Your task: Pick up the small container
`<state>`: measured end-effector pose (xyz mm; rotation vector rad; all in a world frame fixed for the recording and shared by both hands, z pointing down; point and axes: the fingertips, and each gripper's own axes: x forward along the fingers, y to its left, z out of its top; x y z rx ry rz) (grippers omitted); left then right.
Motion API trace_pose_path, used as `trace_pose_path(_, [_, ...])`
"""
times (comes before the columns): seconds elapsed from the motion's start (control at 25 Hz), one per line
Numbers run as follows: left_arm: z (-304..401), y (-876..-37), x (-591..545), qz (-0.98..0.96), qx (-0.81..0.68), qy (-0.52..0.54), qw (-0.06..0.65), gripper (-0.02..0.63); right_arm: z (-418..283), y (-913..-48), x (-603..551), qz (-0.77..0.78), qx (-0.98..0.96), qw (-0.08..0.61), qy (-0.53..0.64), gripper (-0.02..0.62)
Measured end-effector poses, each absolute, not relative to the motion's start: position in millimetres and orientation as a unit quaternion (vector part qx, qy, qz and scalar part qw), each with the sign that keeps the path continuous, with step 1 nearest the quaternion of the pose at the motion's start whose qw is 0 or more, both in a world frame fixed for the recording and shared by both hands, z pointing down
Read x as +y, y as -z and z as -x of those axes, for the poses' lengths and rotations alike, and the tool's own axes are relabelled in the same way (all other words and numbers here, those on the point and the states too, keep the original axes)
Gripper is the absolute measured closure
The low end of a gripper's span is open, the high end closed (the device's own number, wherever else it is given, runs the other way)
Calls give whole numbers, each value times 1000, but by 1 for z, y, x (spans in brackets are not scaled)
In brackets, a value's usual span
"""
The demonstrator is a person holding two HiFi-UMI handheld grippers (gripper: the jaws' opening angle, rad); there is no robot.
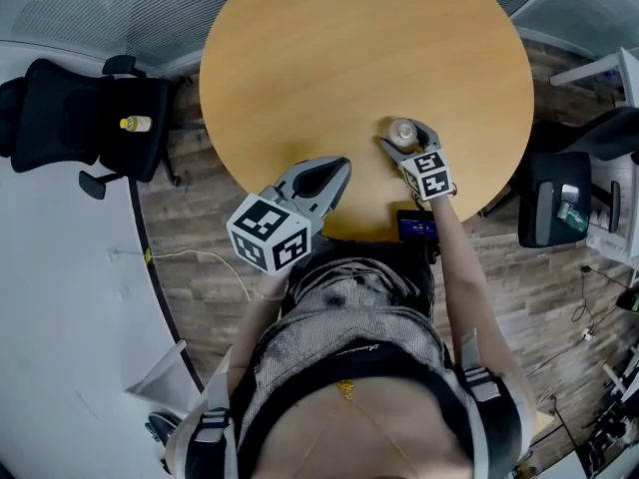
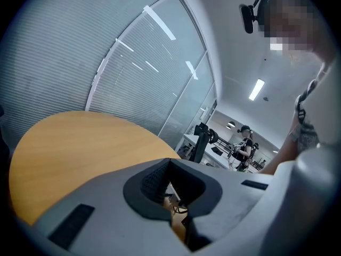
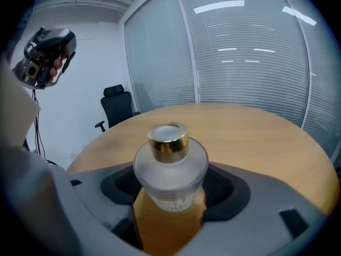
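Gripping done: your right gripper (image 1: 404, 138) is clamped on the small container (image 3: 169, 167), centre frame.
Lifting remains; left gripper (image 1: 339, 168) jaws together, empty.

The table's (image 1: 300, 48) far edge is running off the top of the head view, the yellow item (image 1: 136, 123) on the black chair (image 1: 70, 108) is showing too small to identify, and the print low on the small container (image 3: 169, 167) is blurring past reading.
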<state>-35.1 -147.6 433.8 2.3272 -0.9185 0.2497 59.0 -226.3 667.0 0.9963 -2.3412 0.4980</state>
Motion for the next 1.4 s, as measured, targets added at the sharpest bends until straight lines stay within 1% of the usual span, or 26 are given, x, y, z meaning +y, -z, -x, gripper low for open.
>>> trace_pose_path(0.24, [25,-432,-148,-883,-345,-89,307,604,-67,-642,-229,-366,-876,254,-183,258])
trace_pose_path(0.48, [19,-432,-148,-883,-343,-82,310,604,-70,-612,-226,-354,-883,264,-161,258])
trace_pose_path(0.76, [12,-429,-147,-886,-340,-77,306,604,-67,-572,-220,-346,-891,252,-152,258])
trace_pose_path(1.4, [3,-428,-146,-887,-342,-63,302,604,-62,-499,-205,-339,-895,254,-137,258])
